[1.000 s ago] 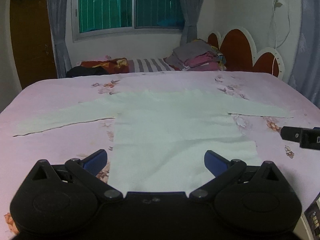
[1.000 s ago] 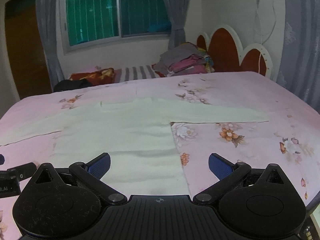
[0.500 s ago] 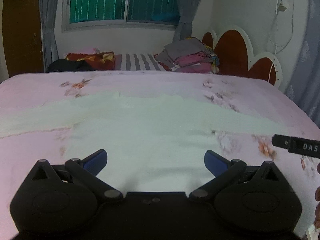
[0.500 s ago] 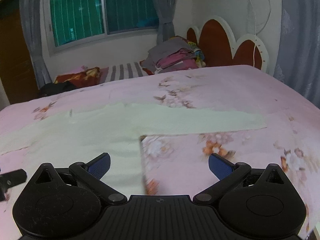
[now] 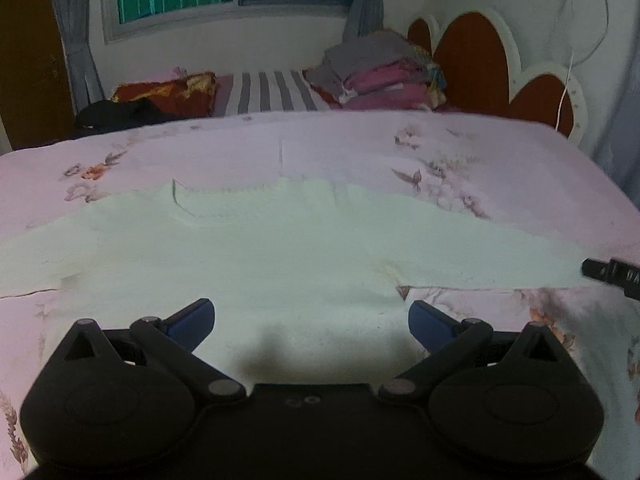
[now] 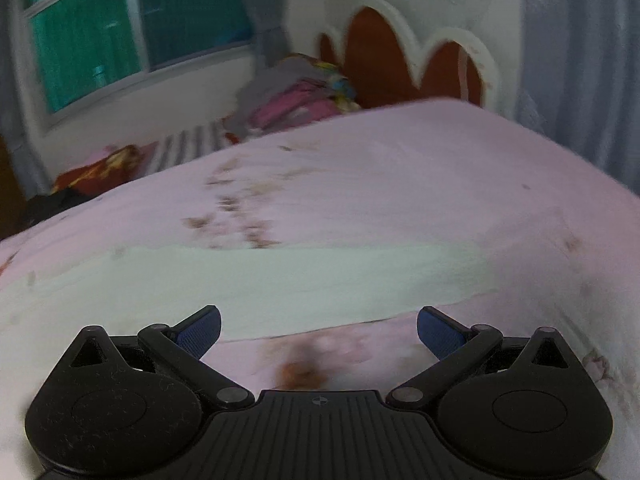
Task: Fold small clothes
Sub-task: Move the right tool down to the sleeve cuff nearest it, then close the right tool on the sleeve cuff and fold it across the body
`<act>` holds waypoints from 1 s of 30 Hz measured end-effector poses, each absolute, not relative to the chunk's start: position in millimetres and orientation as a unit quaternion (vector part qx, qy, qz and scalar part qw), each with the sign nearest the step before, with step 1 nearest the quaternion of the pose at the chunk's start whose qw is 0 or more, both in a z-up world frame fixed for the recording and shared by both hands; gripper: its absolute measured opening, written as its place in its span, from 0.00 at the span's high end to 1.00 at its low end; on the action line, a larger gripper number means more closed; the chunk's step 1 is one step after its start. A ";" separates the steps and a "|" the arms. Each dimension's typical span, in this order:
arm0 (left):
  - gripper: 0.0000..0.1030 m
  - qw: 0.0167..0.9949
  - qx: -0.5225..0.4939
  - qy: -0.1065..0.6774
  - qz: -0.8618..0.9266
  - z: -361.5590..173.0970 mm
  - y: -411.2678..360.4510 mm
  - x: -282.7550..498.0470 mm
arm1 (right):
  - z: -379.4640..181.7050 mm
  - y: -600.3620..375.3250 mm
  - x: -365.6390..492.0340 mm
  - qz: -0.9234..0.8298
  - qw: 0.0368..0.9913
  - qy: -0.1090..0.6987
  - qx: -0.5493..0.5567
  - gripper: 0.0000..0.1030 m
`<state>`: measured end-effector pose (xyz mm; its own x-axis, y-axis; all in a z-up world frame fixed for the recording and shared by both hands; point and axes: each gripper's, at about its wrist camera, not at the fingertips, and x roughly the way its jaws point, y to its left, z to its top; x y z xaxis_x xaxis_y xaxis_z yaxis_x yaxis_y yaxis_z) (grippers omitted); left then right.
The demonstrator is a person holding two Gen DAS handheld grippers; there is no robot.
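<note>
Left wrist view: left gripper (image 5: pixel 311 322) spread wide, holding nothing, over the pale shirt (image 5: pixel 280 256) lying flat on the pink bed (image 5: pixel 500 152); both sleeve ends are cut off at the frame edges.

Right wrist view: pretty blurry, right gripper (image 6: pixel 318 331) wide open and empty, the shirt's sleeve (image 6: pixel 280 276) just ahead.

Left gripper (image 5: pixel 311 322): advanced up the pale garment (image 5: pixel 280 256), from hem to chest, neckline now near. Right gripper (image 6: pixel 319 330): swung rightward off the body, now before the right sleeve (image 6: pixel 320 280); its view is motion-blurred, so contact is uncertain. Both jaws unchanged, spread wide.
</note>
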<state>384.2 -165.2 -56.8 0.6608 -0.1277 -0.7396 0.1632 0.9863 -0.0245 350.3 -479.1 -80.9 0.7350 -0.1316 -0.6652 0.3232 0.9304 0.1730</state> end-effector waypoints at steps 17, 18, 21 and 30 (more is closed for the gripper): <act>0.00 0.907 0.007 0.417 -0.058 -66.8 -190.4 424.4 | -148.8 -610.9 353.7 -0.178 0.872 0.328 0.318 0.20; 0.00 0.907 0.004 0.416 -0.061 -65.9 -192.5 426.2 | -149.6 -614.2 352.3 -0.180 0.870 0.327 0.322 0.34; 0.00 0.908 0.004 0.415 -0.065 -64.4 -200.2 430.4 | -149.9 -624.9 344.3 -0.182 0.866 0.318 0.341 0.37; 0.00 0.916 -0.005 0.399 -0.049 -56.7 -191.6 428.9 | -150.4 -642.8 335.6 -0.172 0.861 0.291 0.380 0.38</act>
